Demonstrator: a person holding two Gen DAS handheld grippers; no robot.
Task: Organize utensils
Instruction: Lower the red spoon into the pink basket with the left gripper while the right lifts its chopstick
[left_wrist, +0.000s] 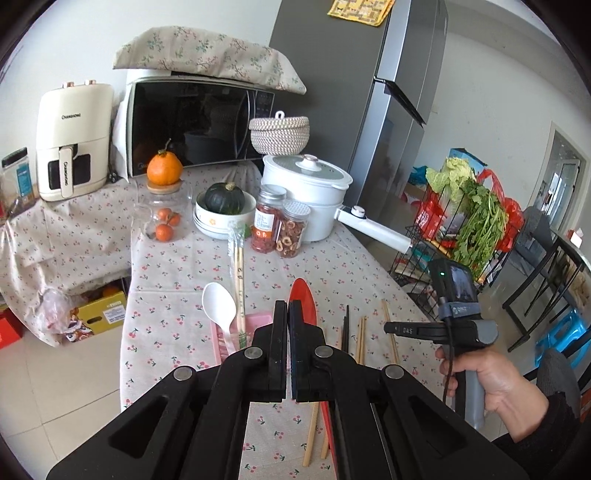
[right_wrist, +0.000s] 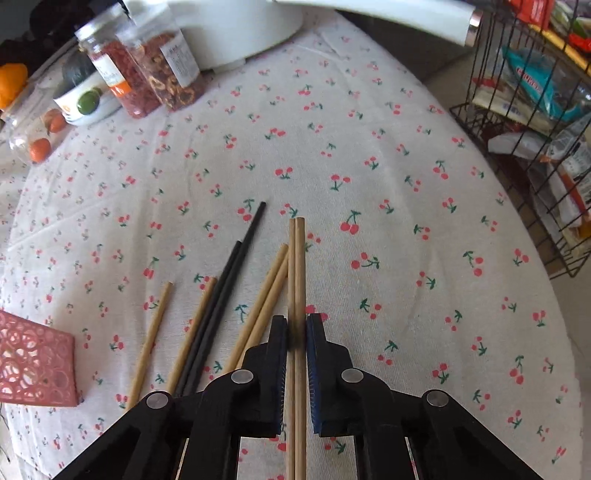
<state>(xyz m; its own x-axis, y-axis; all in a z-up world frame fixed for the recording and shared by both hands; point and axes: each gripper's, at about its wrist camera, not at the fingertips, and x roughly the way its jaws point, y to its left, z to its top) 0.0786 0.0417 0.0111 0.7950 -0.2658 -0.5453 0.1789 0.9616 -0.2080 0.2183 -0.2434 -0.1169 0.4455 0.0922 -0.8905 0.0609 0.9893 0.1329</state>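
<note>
Pink basket (right_wrist: 35, 363) sits at the table's (right_wrist: 369, 129) left edge. Left gripper (left_wrist: 287, 303): closed, empty. Loose wooden and black chopsticks (right_wrist: 225, 295) lie mid-table. Right gripper (right_wrist: 296, 320): clamped on a wooden chopstick pair (right_wrist: 297, 266) near the table's front edge.

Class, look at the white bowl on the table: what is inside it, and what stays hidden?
Inside the white bowl sits a dark green squash, stem up. Its lower part and the bowl's bottom are covered, so anything beneath the squash cannot be seen. The bowl rests on stacked plates.
</note>
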